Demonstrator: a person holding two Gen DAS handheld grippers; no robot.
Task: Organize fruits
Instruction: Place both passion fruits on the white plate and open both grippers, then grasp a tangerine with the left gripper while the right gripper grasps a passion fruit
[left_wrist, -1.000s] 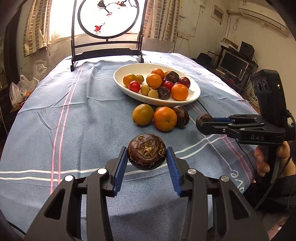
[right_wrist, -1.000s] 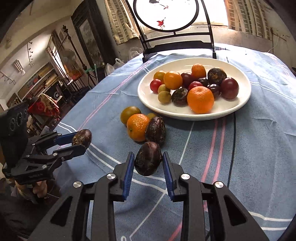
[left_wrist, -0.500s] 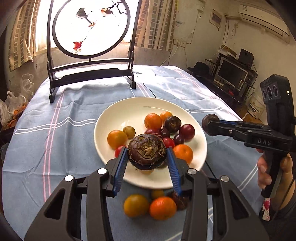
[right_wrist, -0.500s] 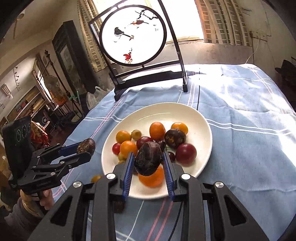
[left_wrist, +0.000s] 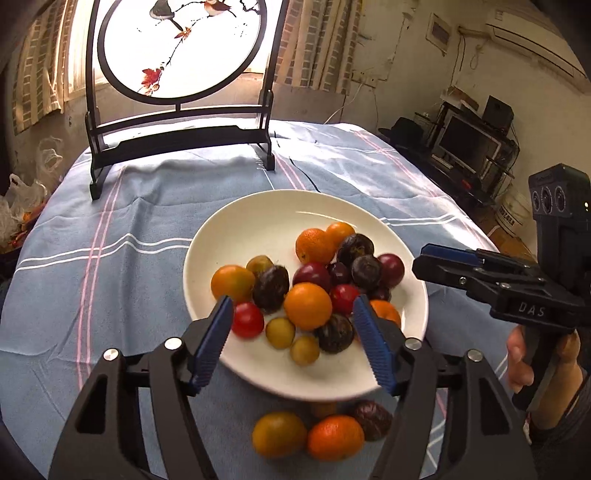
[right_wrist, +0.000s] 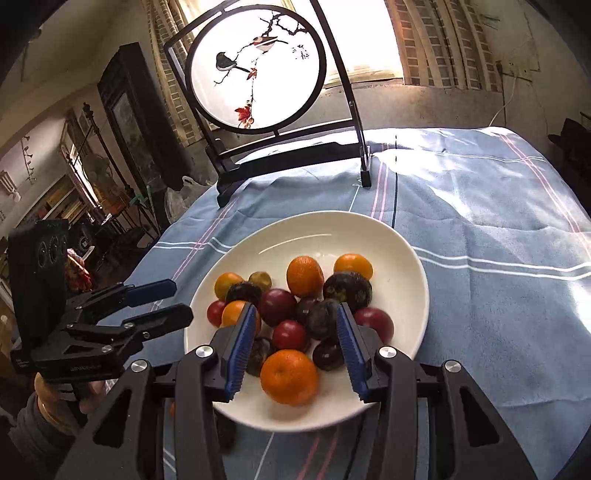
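Observation:
A white oval plate (left_wrist: 258, 229) (right_wrist: 406, 258) holds several oranges, red plums and dark passion fruits. My left gripper (left_wrist: 295, 343) is open and empty above the plate's near edge. My right gripper (right_wrist: 295, 350) is open and empty above the plate's near side. A dark passion fruit (left_wrist: 271, 284) lies among the fruit on the left of the pile. Another dark fruit (right_wrist: 323, 319) lies between the right fingers. Three fruits stay on the cloth before the plate: a yellow-green orange (left_wrist: 279, 434), an orange (left_wrist: 336, 437) and a dark passion fruit (left_wrist: 373, 421).
A round painted screen on a black stand (left_wrist: 177, 144) (right_wrist: 288, 162) stands at the table's far end. The blue striped cloth (left_wrist: 110, 258) covers the round table. The right gripper shows at the right in the left wrist view (left_wrist: 443, 262); the left gripper shows at the left in the right wrist view (right_wrist: 162, 299).
Both grippers opened and let their dark passion fruits go onto the plate. Both moved closer over the plate.

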